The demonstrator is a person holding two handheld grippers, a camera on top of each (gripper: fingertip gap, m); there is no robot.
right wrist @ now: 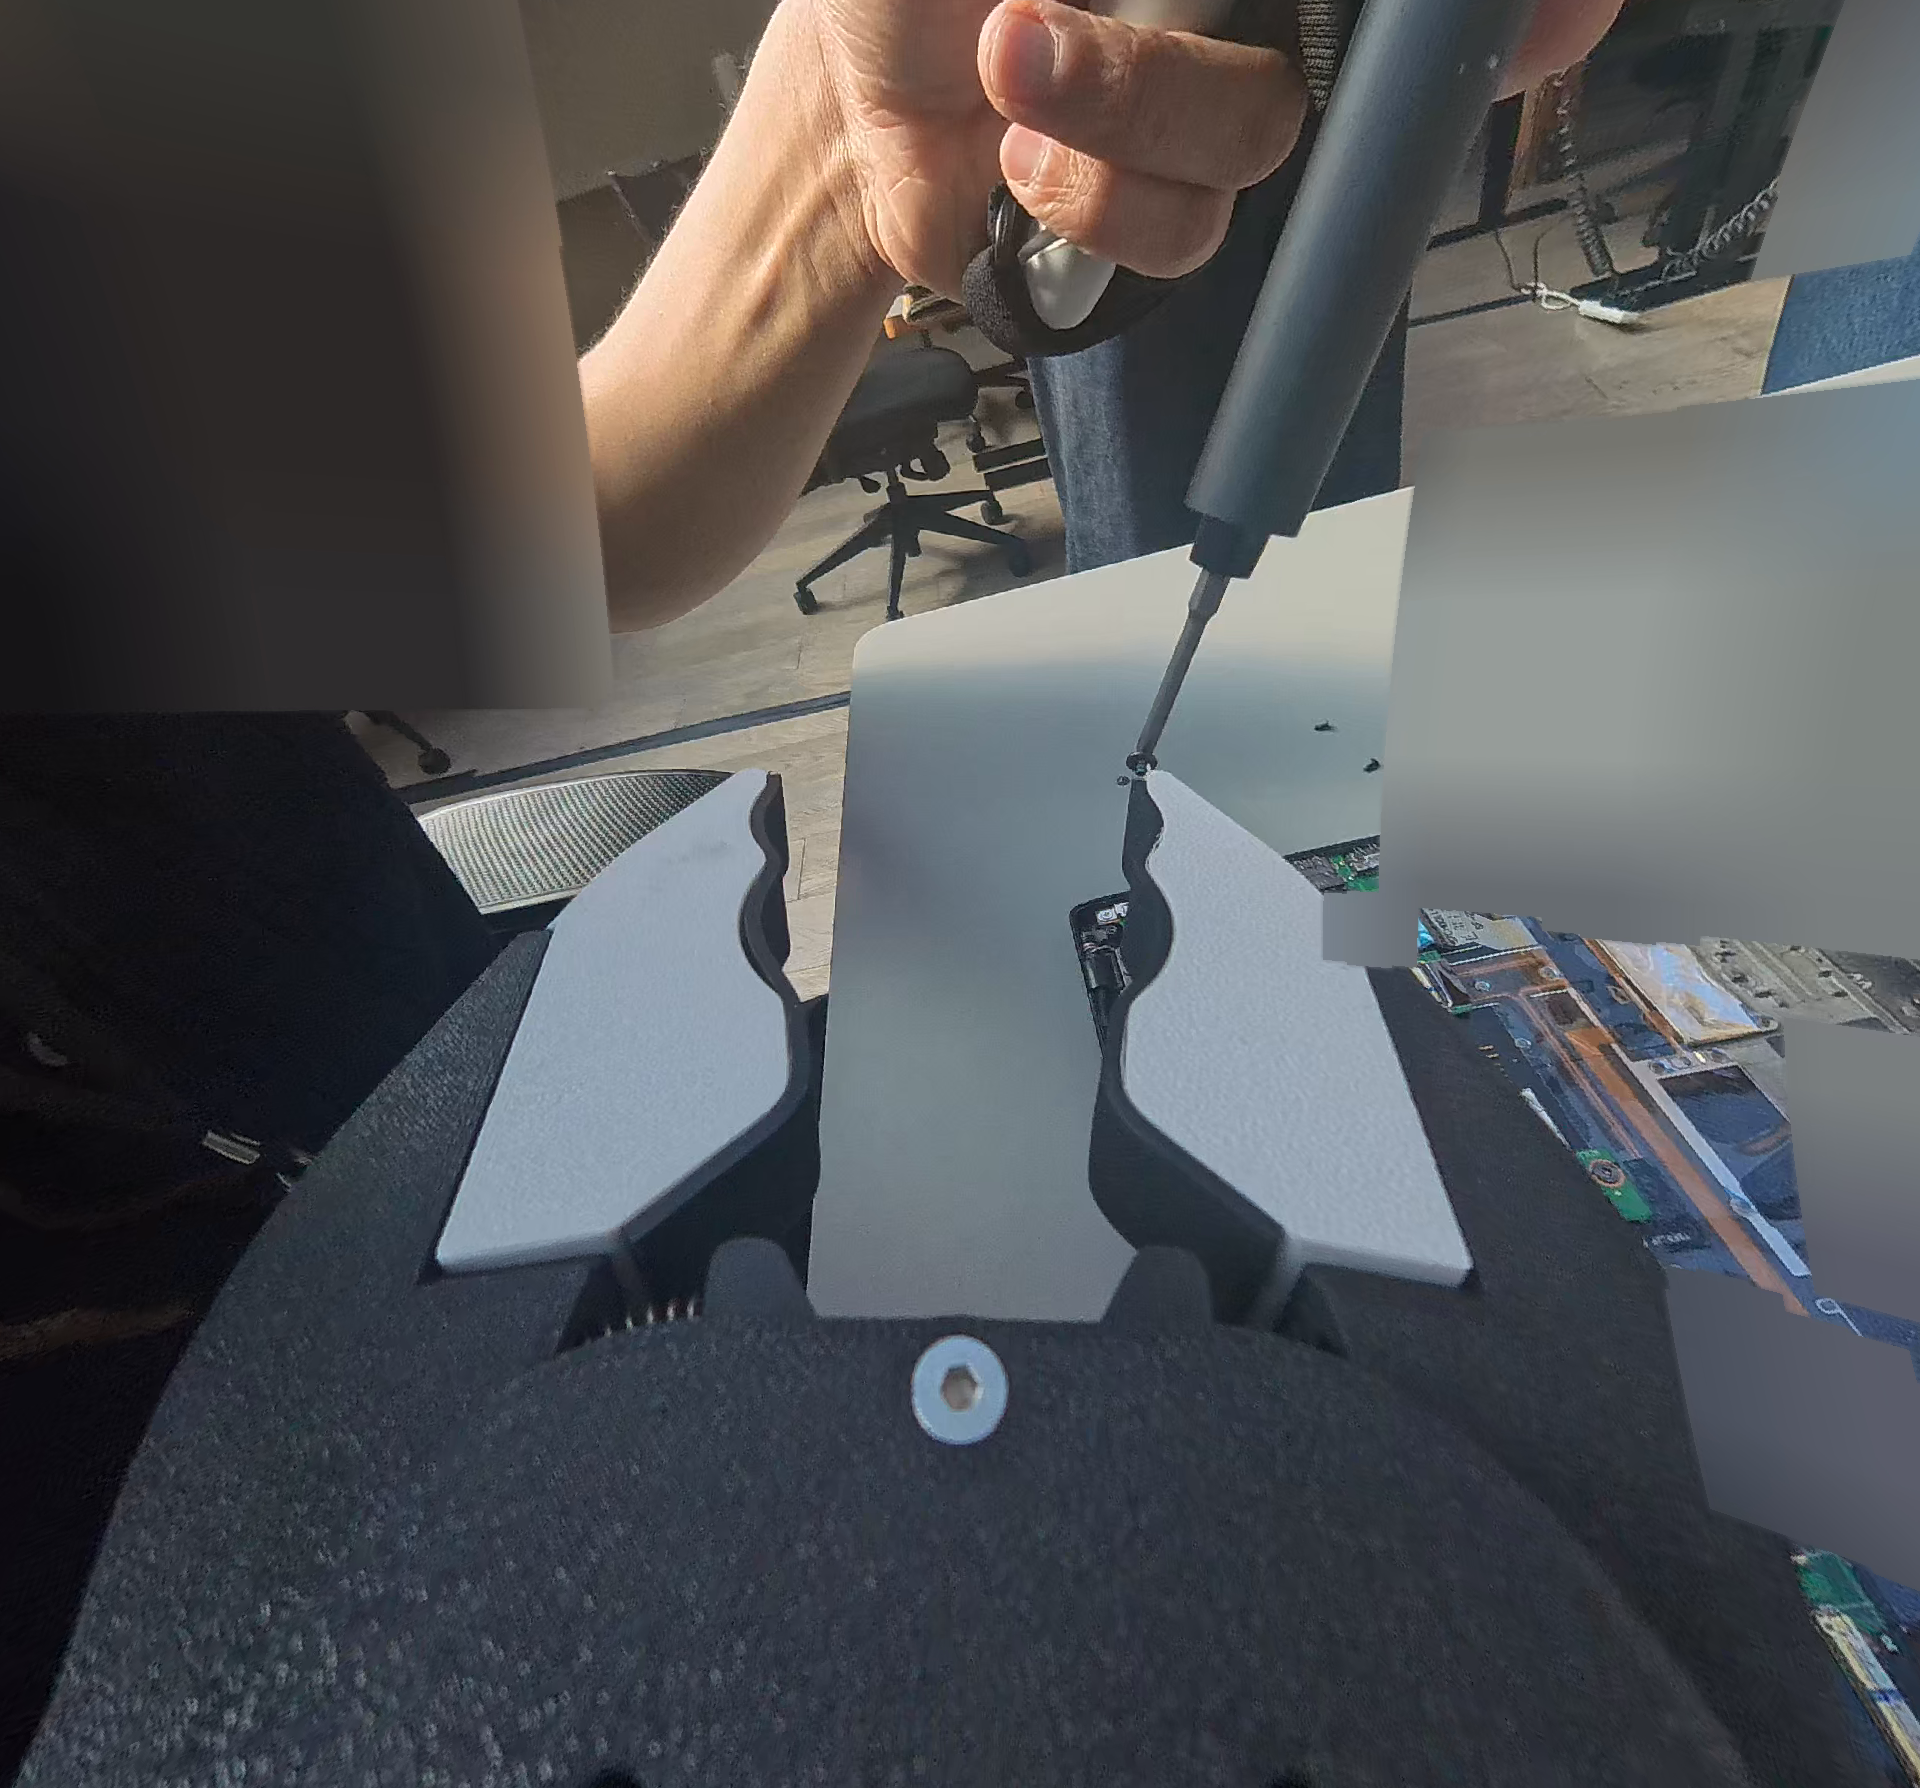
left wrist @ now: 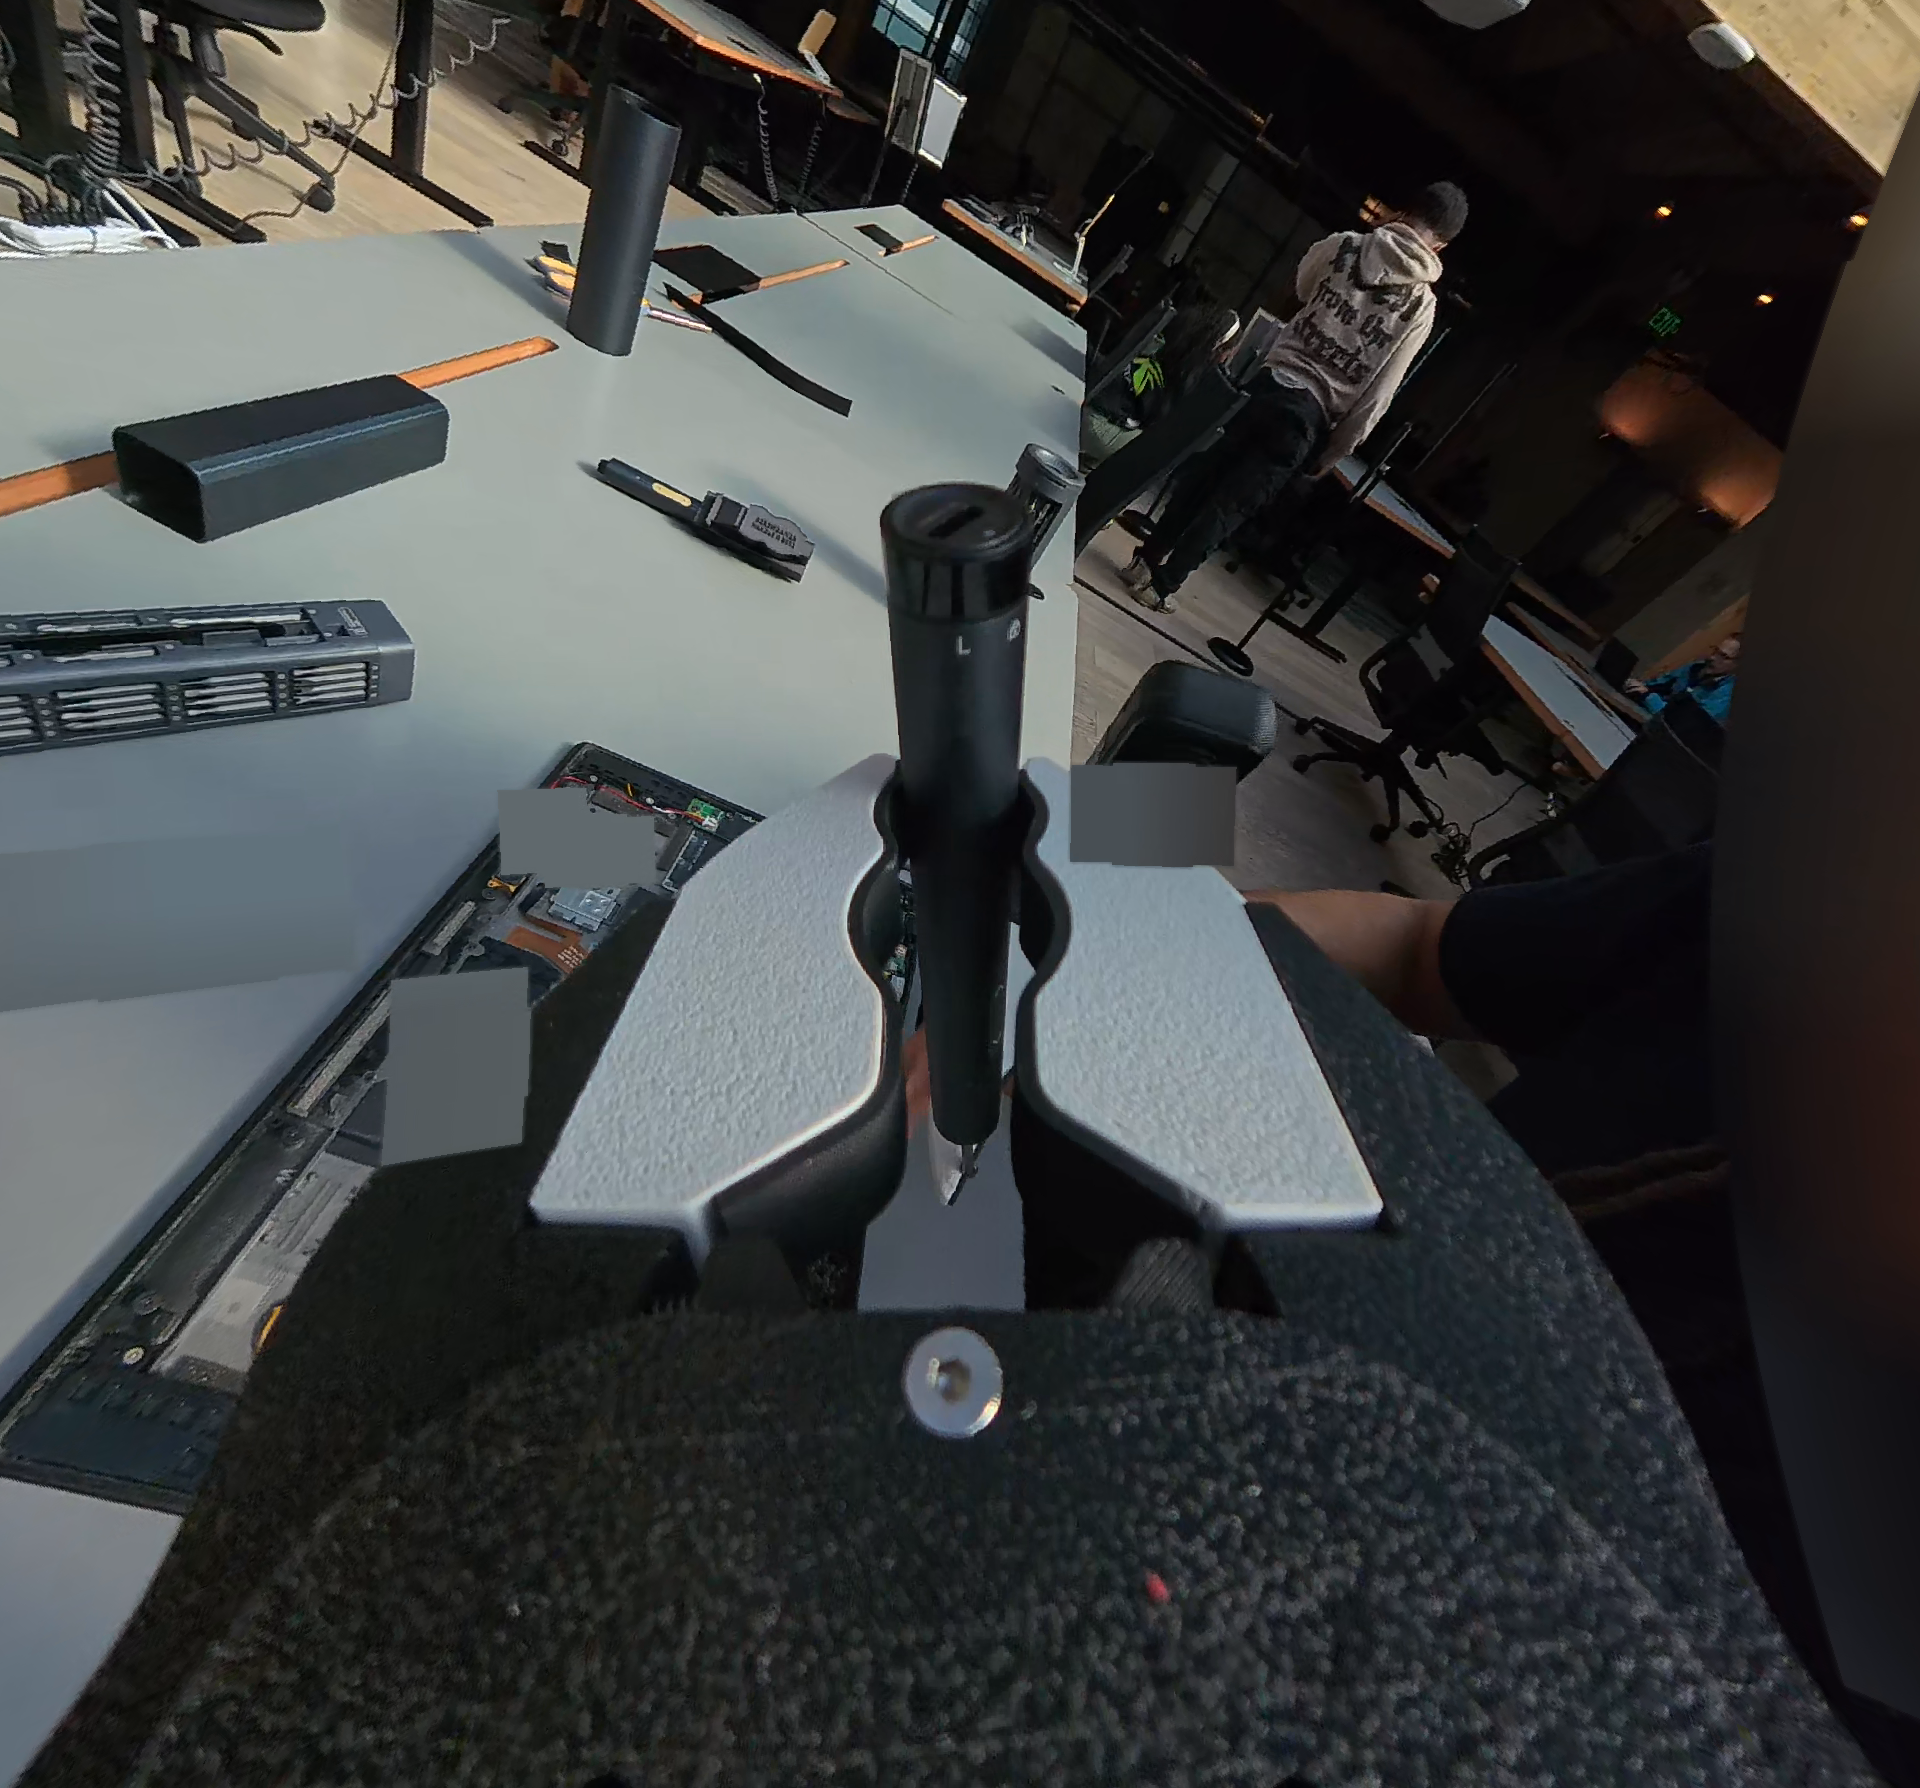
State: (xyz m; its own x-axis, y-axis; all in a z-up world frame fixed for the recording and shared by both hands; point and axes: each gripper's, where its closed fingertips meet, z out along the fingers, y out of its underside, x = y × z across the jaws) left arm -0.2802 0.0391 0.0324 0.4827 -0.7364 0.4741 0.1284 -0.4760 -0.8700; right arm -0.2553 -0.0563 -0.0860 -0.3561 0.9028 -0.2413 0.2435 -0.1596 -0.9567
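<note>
My left gripper (left wrist: 961, 865) clamps the slim black electric screwdriver (left wrist: 956, 803) upright, bit on the grey tabletop (right wrist: 987, 751); right gripper (right wrist: 956, 834) fingers gape, empty.

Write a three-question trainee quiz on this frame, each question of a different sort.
1. True or false: the left tongs are shut on the electric screwdriver.
2. The right tongs are: A open, B shut on a screw, C shut on a cable.
3. Fill in: the screwdriver's bit points at a small black ____ on the grey table.

Key: 1 true; 2 A; 3 screw.
</note>
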